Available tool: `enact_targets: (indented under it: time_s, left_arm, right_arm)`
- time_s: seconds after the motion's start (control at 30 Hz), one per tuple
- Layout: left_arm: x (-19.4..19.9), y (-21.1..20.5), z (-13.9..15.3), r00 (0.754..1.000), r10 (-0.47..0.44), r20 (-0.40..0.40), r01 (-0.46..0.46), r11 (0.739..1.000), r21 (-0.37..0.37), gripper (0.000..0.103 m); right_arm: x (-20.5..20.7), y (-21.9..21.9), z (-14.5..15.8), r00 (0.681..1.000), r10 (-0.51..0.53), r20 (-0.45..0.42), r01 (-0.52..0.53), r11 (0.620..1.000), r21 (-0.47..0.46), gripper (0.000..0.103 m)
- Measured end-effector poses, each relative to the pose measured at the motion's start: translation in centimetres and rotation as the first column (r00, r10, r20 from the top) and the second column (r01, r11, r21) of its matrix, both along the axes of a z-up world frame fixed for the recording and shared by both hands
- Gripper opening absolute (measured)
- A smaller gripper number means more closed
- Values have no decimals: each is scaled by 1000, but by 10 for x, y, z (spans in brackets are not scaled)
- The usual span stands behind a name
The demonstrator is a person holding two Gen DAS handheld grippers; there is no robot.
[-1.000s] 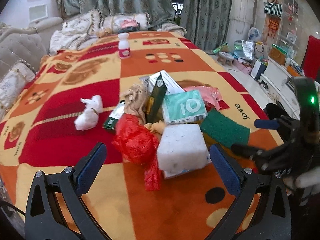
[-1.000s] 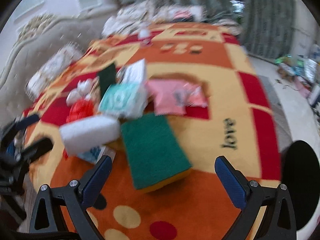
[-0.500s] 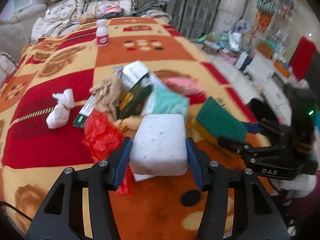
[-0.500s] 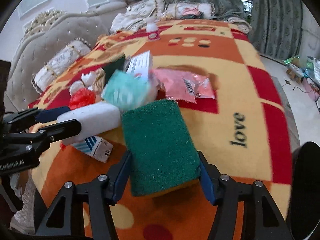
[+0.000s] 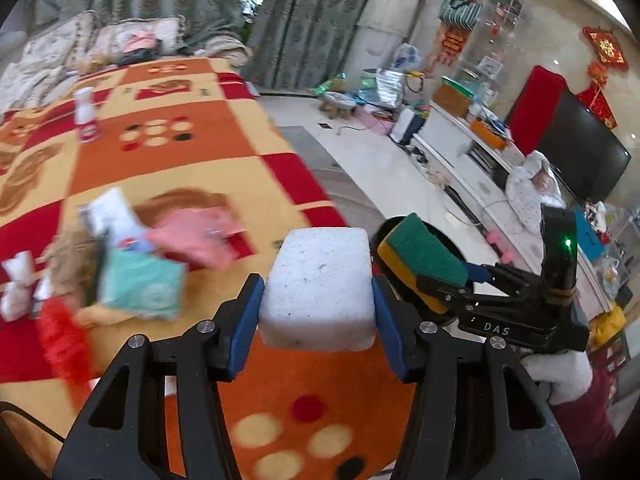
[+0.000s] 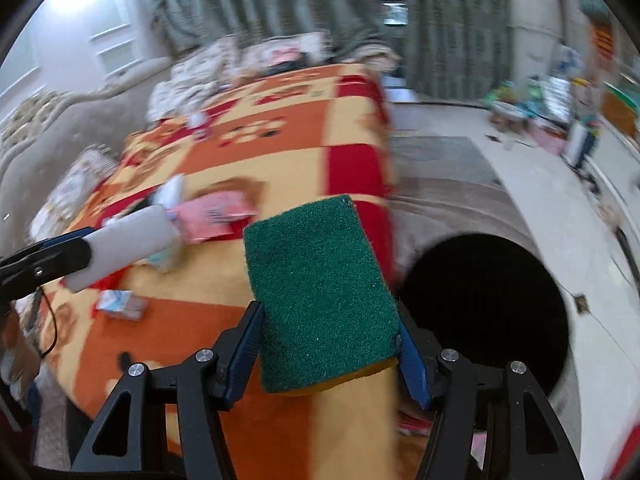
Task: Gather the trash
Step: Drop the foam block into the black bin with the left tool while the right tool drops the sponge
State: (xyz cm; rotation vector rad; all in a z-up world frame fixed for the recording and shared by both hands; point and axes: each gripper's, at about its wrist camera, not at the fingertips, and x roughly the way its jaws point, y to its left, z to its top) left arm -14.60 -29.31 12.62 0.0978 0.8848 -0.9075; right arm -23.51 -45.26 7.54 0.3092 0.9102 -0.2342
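Both sponges have left the blanket-covered surface [image 5: 168, 152] since 0.5 s ago, when they still lay among the litter with the jaws closing around them. The left gripper [image 5: 318, 308] now has its jaws clenched on the white sponge block [image 5: 320, 288], lifted clear above the orange patch near the surface's edge. The right gripper [image 6: 330, 344] has its jaws clenched on the green and yellow scouring sponge [image 6: 320, 296], green face up, raised off the blanket and swung toward the round black opening of the bin [image 6: 492, 300] that stands on the floor just beside the surface. In the left wrist view the right gripper [image 5: 452, 276] holds the scouring sponge [image 5: 420, 260] over that dark opening. 1.0 s ago both pairs of jaws stood wide apart. Left behind on the blanket, blurred, are the teal packet [image 5: 140, 284], the pink wrapper [image 5: 192, 236], the red plastic bag [image 5: 60, 344], a white crumpled tissue [image 5: 16, 284] and, far back, a small white bottle [image 5: 86, 120].
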Motion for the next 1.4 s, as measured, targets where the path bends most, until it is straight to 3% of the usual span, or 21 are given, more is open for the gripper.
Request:
enact_targets:
  time_s: [0.33, 0.5, 0.53, 0.57, 0.7, 1.0, 1.4]
  left_arm:
    - [-6, -106, -22, 990, -119, -74, 114, 992, -60, 55]
    - [0, -131, -33, 979, -157, -126, 148, 985, -84, 60]
    - [2, -131, -34, 979, -152, -138, 142, 986, -85, 64]
    - [3, -130, -34, 979, -148, -144, 136, 987, -90, 65]
    - [6, -118, -34, 982, -125, -139, 116, 991, -74, 66]
    - [6, -69, -28, 1000, 22, -10, -21, 999, 35, 66]
    - [17, 19, -21, 974, 191, 120, -202, 975, 87, 66]
  right_arm:
    - [-40, -89, -20, 972, -229, -55, 229, 973, 9, 62]
    - [-51, -114, -30, 954, -295, -47, 296, 954, 37, 70]
    - [-53, -118, -31, 953, -301, -46, 303, 952, 54, 76]
    - [-51, -118, -32, 952, -302, -45, 304, 950, 67, 82]
    - [-52, -118, -34, 950, -309, -44, 312, 947, 79, 83]
    - [-36, -88, -29, 970, -239, -40, 241, 969, 56, 83]
    - [20, -2, -14, 998, -54, -10, 55, 998, 30, 83]
